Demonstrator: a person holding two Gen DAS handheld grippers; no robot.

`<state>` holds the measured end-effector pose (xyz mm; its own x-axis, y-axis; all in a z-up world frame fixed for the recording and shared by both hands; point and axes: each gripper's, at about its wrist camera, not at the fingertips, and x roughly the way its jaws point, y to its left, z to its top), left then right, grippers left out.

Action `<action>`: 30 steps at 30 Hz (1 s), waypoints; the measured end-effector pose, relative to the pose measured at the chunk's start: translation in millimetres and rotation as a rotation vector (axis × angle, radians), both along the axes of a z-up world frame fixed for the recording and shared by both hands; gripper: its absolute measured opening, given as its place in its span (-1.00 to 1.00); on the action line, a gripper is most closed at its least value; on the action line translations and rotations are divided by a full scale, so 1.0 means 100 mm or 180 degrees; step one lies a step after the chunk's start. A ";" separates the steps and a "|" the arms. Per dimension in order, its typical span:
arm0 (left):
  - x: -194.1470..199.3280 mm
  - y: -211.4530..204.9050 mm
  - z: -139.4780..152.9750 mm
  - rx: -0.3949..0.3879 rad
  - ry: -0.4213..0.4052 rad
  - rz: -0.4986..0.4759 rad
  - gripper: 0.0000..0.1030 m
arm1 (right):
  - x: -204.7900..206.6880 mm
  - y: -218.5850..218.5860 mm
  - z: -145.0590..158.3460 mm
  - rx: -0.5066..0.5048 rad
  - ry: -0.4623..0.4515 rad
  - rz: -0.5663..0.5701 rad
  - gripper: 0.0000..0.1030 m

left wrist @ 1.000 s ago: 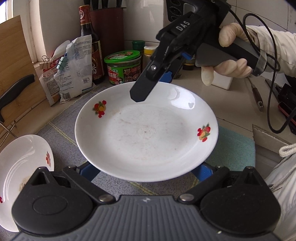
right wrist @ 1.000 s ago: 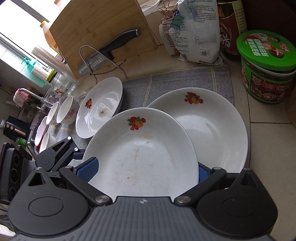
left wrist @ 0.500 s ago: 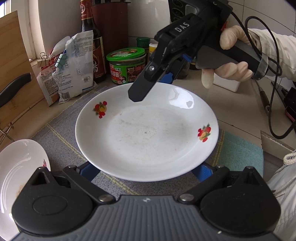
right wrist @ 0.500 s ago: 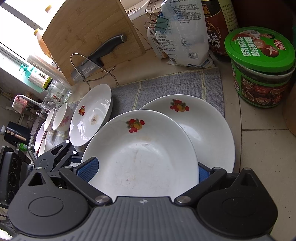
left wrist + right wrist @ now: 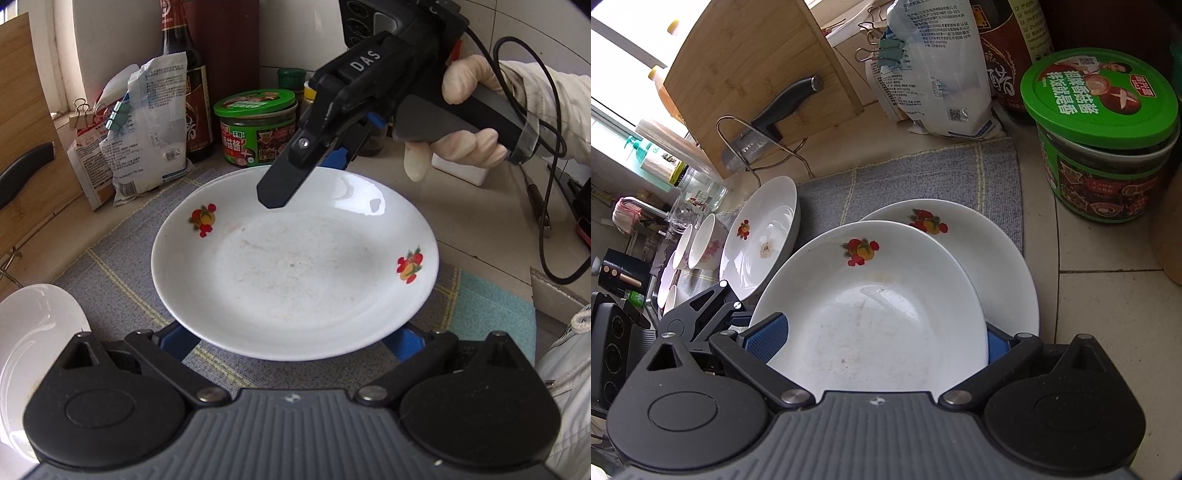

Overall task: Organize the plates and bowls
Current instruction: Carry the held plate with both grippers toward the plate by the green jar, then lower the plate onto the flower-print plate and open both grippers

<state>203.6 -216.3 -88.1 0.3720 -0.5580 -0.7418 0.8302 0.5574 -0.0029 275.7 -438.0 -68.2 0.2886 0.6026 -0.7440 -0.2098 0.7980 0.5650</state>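
Observation:
A white plate (image 5: 295, 280) with fruit decals hangs just above the grey mat (image 5: 122, 266). My left gripper (image 5: 291, 339) is shut on its near side, the blue pads under the rim. My right gripper (image 5: 306, 177), held by a gloved hand (image 5: 461, 122), is shut on the far rim, one finger above the plate. The right wrist view shows this plate (image 5: 879, 317) between the right gripper's (image 5: 882, 339) pads, partly over a second matching plate (image 5: 997, 258) on the mat (image 5: 923, 177). A third plate (image 5: 761, 229) lies further left, near the left gripper (image 5: 701, 314).
A green-lidded jar (image 5: 1104, 147), a clipped white bag (image 5: 147, 129) and a dark sauce bottle (image 5: 188, 92) stand behind the mat. A bamboo board with a knife (image 5: 757, 74) leans at the left. Several bowls (image 5: 701, 243) sit beyond the third plate (image 5: 33, 332). A cable hangs at the right.
Both grippers have carried the plate together toward the jar, further over the second plate. The third plate has slid toward the edge of the left wrist view.

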 end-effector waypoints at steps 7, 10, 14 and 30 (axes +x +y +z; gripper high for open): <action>0.06 -0.02 -0.03 0.0030 0.0040 -0.0016 0.98 | 0.00 -0.01 0.00 0.0007 0.0011 -0.0011 1.00; 0.08 -0.03 -0.03 0.0047 0.0058 -0.0029 0.98 | 0.00 -0.01 0.00 0.0010 0.0018 -0.0016 1.00; 0.10 -0.03 -0.03 0.0057 0.0060 -0.0050 0.97 | 0.00 -0.02 0.00 0.0012 0.0031 -0.0025 1.00; 0.14 -0.03 -0.02 0.0112 0.0000 -0.0052 0.96 | -0.10 -0.14 0.00 -0.0042 0.0032 -0.0146 1.00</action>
